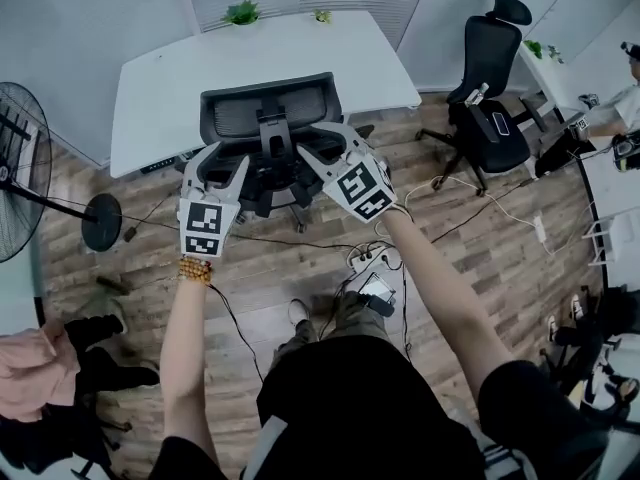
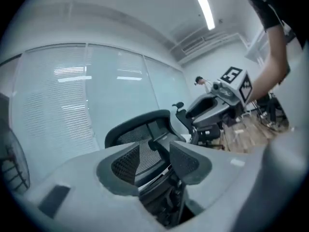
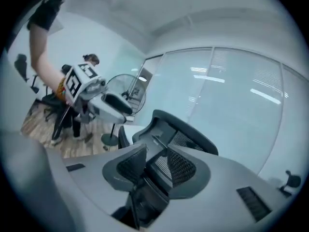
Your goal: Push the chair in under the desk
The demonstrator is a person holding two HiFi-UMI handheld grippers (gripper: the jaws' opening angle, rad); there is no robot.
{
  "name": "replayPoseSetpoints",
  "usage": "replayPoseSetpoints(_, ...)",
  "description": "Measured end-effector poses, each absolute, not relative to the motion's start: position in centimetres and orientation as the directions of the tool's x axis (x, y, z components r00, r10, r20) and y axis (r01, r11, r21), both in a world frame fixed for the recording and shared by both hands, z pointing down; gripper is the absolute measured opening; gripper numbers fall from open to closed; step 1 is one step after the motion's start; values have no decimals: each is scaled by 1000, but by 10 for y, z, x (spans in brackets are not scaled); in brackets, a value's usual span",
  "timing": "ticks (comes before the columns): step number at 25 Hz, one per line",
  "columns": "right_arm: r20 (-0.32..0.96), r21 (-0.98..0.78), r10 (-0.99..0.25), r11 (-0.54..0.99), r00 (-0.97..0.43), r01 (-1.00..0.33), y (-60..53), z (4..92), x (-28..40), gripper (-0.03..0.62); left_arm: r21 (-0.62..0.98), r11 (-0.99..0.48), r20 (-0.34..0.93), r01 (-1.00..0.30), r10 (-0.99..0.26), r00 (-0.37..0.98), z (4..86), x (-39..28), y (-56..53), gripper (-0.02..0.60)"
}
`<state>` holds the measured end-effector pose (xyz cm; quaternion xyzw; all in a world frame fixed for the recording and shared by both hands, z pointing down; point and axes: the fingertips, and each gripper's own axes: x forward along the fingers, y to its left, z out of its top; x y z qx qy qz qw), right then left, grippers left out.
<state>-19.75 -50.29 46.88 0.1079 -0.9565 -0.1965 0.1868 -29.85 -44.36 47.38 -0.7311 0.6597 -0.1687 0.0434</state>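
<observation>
The chair stands right at the near edge of the white tabletop, with its mesh back toward the person. I cannot tell how much of the seat is under it. The left gripper and right gripper are held up just behind the chair back, one on each side. Both have their jaws open with nothing in them. I think the push could go wrong in a few ways. Open jaws only press, so they might slide off the mesh, or one side might push harder and make the chair spin. The arms of the chair might bump the tabletop edge and stop it. Cords lie on the wood floor close to the wheels, and a wheel could catch on one. A hard bump could shake the two little plants at the far edge. The tabletop is bare but for those. A black fan stands to the left, and another chair is well off to the right. A glass wall with blinds is behind the tabletop.
</observation>
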Motion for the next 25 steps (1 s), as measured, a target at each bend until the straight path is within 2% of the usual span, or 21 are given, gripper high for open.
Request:
replayPoseSetpoints(3,200,300,-333,916,-922,-265,-483,450,-193,109,-188,-20,93,-982,-996,3,460,-283,-432,184)
replayPoseSetpoints(7,93,246,-381,904,-920,-350,-443,440,-188,101,-133,59,31,-989,-997,-63,457,-262,-409,163)
replayPoseSetpoints(10,39,215,-445,878,-895,-428,-418,445,-181,48,-119,92,1,-989,-996,-93,458,-246,-391,101)
replayPoseSetpoints(11,32,202,-472,867,-881,-456,-412,449,-179,9,-117,106,-6,-987,-994,-106,460,-243,-386,77)
replayPoseSetpoints(14,36,161,-516,848,-856,-505,-395,464,-174,0,-106,144,-11,-984,-990,-144,467,-239,-368,14)
replayPoseSetpoints(25,78,106,-529,847,-845,-520,-365,492,-159,-2,-99,141,59,-985,-987,-147,505,-228,-340,9)
